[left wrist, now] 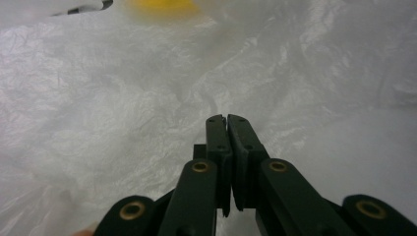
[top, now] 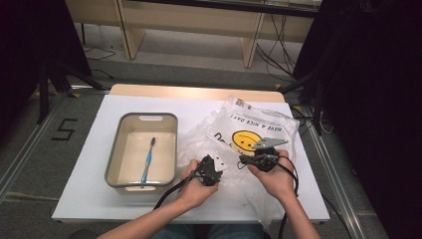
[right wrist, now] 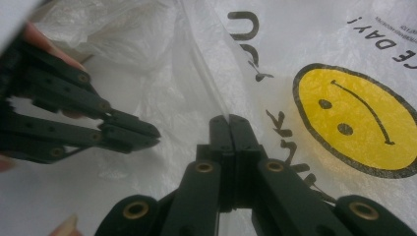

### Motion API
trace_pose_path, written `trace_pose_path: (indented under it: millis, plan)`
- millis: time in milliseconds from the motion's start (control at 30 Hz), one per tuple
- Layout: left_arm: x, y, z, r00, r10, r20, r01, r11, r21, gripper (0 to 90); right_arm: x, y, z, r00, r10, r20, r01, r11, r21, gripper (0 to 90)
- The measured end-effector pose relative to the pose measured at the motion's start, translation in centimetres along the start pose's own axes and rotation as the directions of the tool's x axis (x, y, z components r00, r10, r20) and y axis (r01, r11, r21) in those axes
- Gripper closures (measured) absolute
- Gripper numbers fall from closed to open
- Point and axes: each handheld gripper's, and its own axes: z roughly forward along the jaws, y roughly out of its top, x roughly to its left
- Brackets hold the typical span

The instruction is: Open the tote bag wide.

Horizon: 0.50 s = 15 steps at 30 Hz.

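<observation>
Nearest the person, two forearms come in over the front edge of the white worktop [top: 79, 199], each hand holding a tool. The left tool [top: 208, 168] sits just left of the middle, and in the left gripper view [left wrist: 227, 119] its jaws are pressed together at the tips, lying over crinkled white plastic; whether any film is caught between them cannot be told. The right tool [top: 255, 158] is just beside it, to the right, its grey plate on top. In the right gripper view [right wrist: 229, 119] its jaws are clenched on a raised fold of the plastic bag [right wrist: 196, 54], a thin ridge of film running up from the tips. The same view shows the left tool [right wrist: 147, 132] close by on the left, jaws together, resting on the bag.

The plastic bag [top: 259, 124] lies spread and rumpled under and beyond both tools, on the right half of the worktop, printed with a yellow smiley face [top: 246, 140] and black lettering.

To the left, well apart from the tools, stands a grey-rimmed tray [top: 142, 118] with a blue toothbrush [top: 148, 162] lying lengthwise in it.
</observation>
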Motion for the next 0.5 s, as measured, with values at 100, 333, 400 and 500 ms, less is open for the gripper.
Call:
trace_pose_path:
  millis: [100,333,400,500]
  plan:
    - [0.2,0.0,1.0,0.9999,-0.013,-0.009,0.013,0.9998,0.014,89.0,0.0,0.2,-0.3,1.0000,0.000,0.006,0.001,1.000,-0.014,90.0]
    - [0.5,0.0,1.4,0.9998,-0.019,-0.007,0.019,0.9998,0.005,89.2,0.1,0.9,-1.2,0.9995,0.010,0.029,-0.008,0.998,-0.068,90.0]
    - [0.5,0.0,1.4,0.9998,-0.020,-0.006,0.020,0.9998,0.005,89.2,0.1,1.2,-1.5,0.9991,0.008,0.042,-0.005,0.996,-0.091,90.0]
    - [0.3,0.0,1.4,0.9998,-0.012,-0.015,0.012,0.9999,0.000,89.2,0.0,1.8,-2.2,0.9972,0.018,0.072,-0.009,0.991,-0.130,90.0]
